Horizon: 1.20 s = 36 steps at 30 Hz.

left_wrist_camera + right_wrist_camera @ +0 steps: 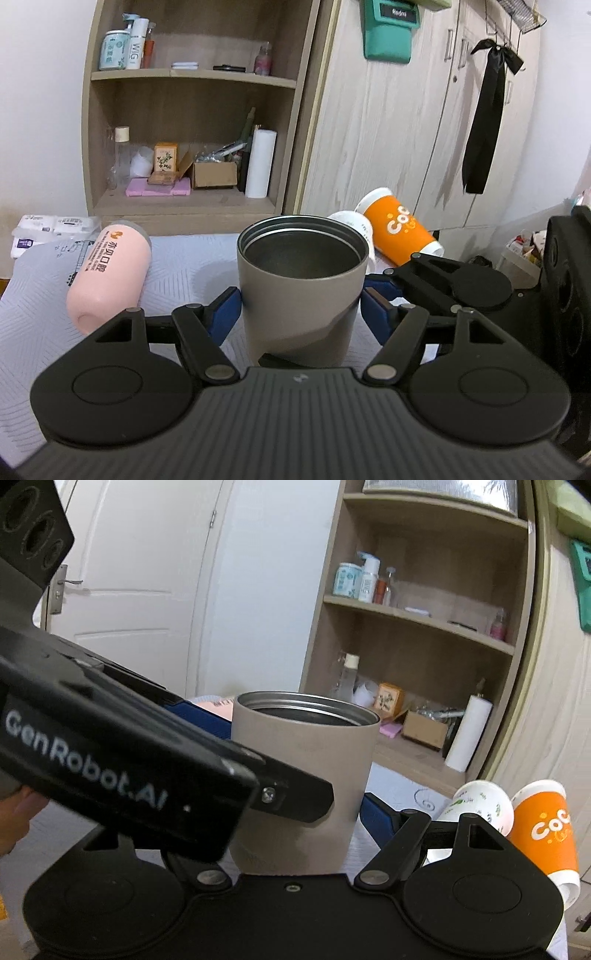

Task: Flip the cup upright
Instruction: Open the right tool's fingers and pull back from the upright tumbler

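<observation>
On white cloth [177,273], upright cup [301,291] stands between left tongs [301,308].

Both grippers sit level and close together, jaws facing forward. The left gripper [301,306] has its blue pads [225,306] spread, the near-side pad touching what stands between the jaws, the other just apart. The right gripper [295,775] is crossed over by the left one's body, hiding one finger; its visible blue pad [376,816] sits just beside the same thing.
</observation>
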Available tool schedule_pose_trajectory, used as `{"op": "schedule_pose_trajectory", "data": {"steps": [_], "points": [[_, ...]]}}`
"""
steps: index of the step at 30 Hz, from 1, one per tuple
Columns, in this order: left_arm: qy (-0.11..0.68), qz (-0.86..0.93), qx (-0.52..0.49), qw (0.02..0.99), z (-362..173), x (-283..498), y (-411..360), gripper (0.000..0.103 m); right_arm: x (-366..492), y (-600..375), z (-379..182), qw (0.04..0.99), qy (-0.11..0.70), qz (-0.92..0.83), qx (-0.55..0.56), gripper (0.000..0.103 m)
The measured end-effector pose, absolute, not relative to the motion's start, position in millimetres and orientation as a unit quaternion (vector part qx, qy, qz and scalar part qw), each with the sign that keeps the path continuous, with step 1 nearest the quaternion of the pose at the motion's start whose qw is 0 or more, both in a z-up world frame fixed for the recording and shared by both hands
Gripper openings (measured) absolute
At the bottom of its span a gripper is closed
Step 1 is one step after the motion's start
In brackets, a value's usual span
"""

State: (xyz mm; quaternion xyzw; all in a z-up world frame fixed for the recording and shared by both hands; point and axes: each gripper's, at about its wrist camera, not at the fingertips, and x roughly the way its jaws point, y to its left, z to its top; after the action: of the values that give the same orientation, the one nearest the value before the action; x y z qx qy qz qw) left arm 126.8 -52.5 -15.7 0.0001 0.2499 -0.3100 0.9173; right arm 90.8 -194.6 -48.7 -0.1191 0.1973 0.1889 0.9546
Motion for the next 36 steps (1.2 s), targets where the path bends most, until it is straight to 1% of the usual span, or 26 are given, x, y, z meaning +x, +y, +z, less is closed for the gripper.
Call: {"op": "schedule_pose_trajectory", "data": {"steps": [11, 17, 25, 29, 36], "points": [[0.250, -0.315, 0.011, 0.915, -21.1, 124.2, -62.4, 0.070, 93.4, -201.7, -55.1, 0.952, 0.217, 0.188, -0.103, 0.082], [0.250, -0.314, -0.015, 0.916, -26.6, 121.3, -60.1, 0.071, 91.2, -200.8, -55.1, 0.953, 0.223, 0.180, -0.097, 0.082], [0.248, -0.290, -0.032, 0.924, -24.9, 108.1, -44.1, 0.073, 75.4, -205.6, -49.2, 0.961, 0.203, 0.167, -0.086, 0.084], [0.240, -0.259, -0.035, 0.935, -14.6, 94.5, -27.4, 0.074, 55.5, -210.6, -45.7, 0.965, 0.197, 0.153, -0.081, 0.084], [0.217, -0.214, -0.049, 0.951, 6.6, 58.0, -1.2, 0.074, 11.9, -213.1, -28.0, 0.977, 0.164, 0.117, -0.073, 0.084]]}}
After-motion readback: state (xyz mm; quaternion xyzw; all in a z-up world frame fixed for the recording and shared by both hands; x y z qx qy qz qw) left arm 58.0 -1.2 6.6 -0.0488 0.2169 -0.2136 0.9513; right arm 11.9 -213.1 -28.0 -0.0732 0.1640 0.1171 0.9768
